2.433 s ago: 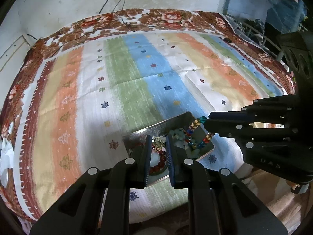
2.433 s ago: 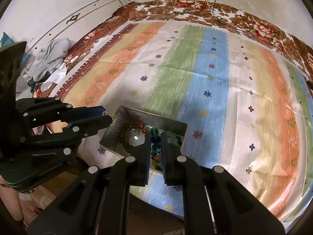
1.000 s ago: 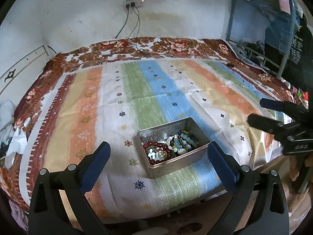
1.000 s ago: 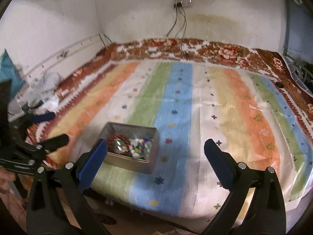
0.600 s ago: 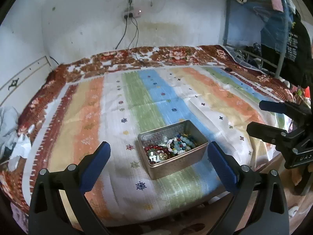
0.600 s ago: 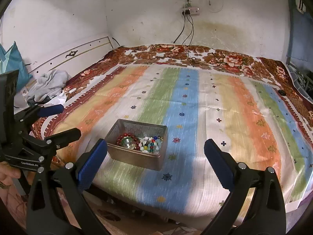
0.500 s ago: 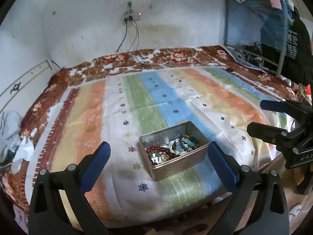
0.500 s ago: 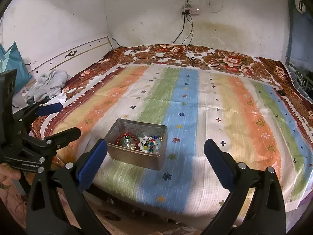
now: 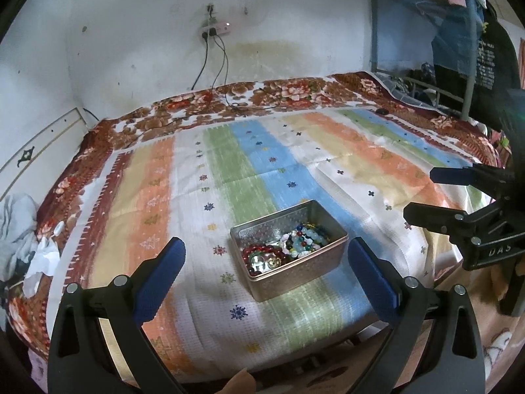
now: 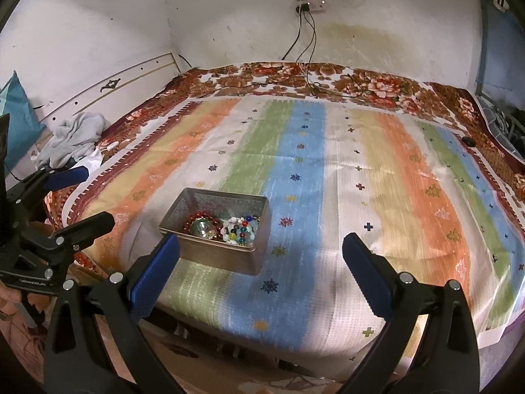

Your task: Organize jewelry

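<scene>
A silver metal tin (image 9: 323,264) (image 10: 216,254) stands open near the front edge of the bed. Inside lie a red bead bracelet (image 9: 259,250) (image 10: 201,218), a multicoloured bead string (image 9: 303,239) (image 10: 241,228) and small round pieces. My left gripper (image 9: 265,271) is open, held back from the tin with nothing between its blue pads. My right gripper (image 10: 259,267) is also open and empty, off the bed's front edge. Each gripper shows in the other's view: the right one (image 9: 441,193) at the right side, the left one (image 10: 87,197) at the left side.
The bed carries a striped pastel sheet (image 9: 295,164) (image 10: 377,170) over a brown floral blanket (image 9: 262,95). Grey cloth (image 10: 75,138) lies at the headboard side. Cables (image 10: 308,65) hang from a wall socket onto the bed. Clothes hang on a rack (image 9: 459,32) at the right.
Both grippers let go of the jewelry in the tin, opened wide and drew back and up from the bed. In the last half second they barely moved.
</scene>
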Tool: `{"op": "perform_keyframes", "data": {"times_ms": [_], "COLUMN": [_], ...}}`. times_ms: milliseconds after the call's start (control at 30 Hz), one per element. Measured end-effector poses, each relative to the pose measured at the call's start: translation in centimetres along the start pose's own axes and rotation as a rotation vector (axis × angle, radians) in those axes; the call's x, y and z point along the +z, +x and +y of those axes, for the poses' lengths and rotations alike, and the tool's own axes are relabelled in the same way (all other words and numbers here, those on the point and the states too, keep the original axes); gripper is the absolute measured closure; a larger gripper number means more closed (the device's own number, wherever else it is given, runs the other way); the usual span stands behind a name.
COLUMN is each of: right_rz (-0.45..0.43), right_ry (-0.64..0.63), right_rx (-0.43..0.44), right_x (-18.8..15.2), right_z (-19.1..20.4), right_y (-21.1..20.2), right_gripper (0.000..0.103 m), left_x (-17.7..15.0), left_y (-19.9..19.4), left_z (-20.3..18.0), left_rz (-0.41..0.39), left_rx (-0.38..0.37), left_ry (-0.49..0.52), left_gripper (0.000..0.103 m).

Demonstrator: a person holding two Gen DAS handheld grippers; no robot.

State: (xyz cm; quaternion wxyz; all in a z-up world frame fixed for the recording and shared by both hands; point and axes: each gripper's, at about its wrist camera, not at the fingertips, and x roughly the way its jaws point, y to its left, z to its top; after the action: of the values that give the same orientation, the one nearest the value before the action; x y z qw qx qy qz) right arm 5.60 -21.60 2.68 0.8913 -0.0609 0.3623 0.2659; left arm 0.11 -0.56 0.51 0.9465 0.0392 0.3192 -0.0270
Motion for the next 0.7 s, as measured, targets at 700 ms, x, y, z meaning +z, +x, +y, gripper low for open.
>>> {"op": "perform_keyframes", "data": {"times_ms": [700], "right_rz": [0.026], "right_ry": [-0.008], "right_rx": [0.000], "right_x": [-0.27], "right_z": [-0.22], "right_y": [0.67], "right_gripper": [0.005], "left_x": [-0.07], "left_y": [-0.52], "left_z": [0.48], "left_rz": [-0.044], "left_rx": [0.007], "left_ry": [-0.021], "left_gripper": [0.006]}}
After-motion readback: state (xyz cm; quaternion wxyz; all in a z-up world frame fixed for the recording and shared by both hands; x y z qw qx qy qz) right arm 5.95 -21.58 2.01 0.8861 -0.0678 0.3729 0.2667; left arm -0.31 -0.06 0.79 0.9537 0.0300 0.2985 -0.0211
